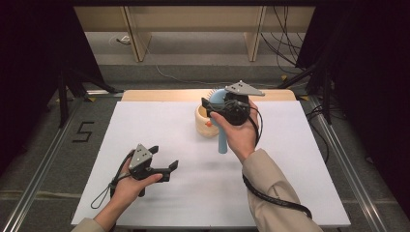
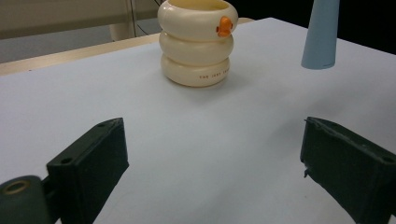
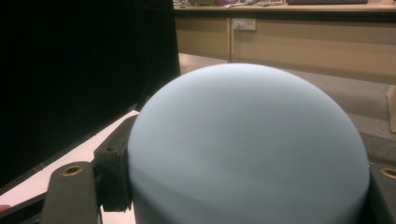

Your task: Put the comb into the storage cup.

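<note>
The right tongs [image 1: 217, 104] grip a pale blue brush [image 1: 222, 137] by its head, lifted above the worktop [image 1: 300, 159], its handle hanging down just beside the cream cup [image 1: 205, 126]. Judging by this, the pickup is done; setting it into the cup remains. The left tongs [image 1: 164, 157] stand open and empty, well apart. The white worktop lies among dark curtains, grey floor and wooden furniture.

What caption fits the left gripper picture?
Open left gripper faces a cream ringed cup on the white table.
</note>
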The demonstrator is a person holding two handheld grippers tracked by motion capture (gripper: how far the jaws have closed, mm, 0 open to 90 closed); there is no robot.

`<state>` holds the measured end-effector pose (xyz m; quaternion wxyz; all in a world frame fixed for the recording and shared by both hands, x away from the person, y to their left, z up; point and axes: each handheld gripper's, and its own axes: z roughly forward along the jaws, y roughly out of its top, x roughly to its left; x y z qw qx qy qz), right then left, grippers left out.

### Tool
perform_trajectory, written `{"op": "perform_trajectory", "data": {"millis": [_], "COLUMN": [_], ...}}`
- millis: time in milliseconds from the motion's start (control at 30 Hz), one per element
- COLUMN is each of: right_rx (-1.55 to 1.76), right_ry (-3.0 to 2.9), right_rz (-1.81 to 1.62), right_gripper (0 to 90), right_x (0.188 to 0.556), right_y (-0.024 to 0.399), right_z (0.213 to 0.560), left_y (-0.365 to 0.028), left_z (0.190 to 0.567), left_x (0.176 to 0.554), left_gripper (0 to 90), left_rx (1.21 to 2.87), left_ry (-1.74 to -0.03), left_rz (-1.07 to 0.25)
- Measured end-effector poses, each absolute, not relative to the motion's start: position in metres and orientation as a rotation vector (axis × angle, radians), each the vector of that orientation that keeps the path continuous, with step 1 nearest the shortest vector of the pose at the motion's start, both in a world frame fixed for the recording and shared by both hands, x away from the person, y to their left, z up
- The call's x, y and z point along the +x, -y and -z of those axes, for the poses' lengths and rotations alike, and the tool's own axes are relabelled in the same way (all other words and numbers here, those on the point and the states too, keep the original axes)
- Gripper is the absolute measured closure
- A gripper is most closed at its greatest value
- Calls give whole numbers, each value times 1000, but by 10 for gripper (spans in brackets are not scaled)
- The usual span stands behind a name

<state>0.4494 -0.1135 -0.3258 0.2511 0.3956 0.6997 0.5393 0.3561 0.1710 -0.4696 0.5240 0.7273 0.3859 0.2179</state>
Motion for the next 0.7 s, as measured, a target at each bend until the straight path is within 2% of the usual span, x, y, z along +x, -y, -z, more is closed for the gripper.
{"op": "perform_trajectory", "data": {"millis": [700], "right_rx": [1062], "right_ry": [-1848], "right_rz": [-1501], "right_gripper": [257], "right_x": [457], "right_y": [116], "right_z": [313], "left_y": [-181], "left_z": [471], "left_x": [357], "left_gripper": [75], "left_rx": [1733], "left_ry": [-928], "left_rz": [-540]}}
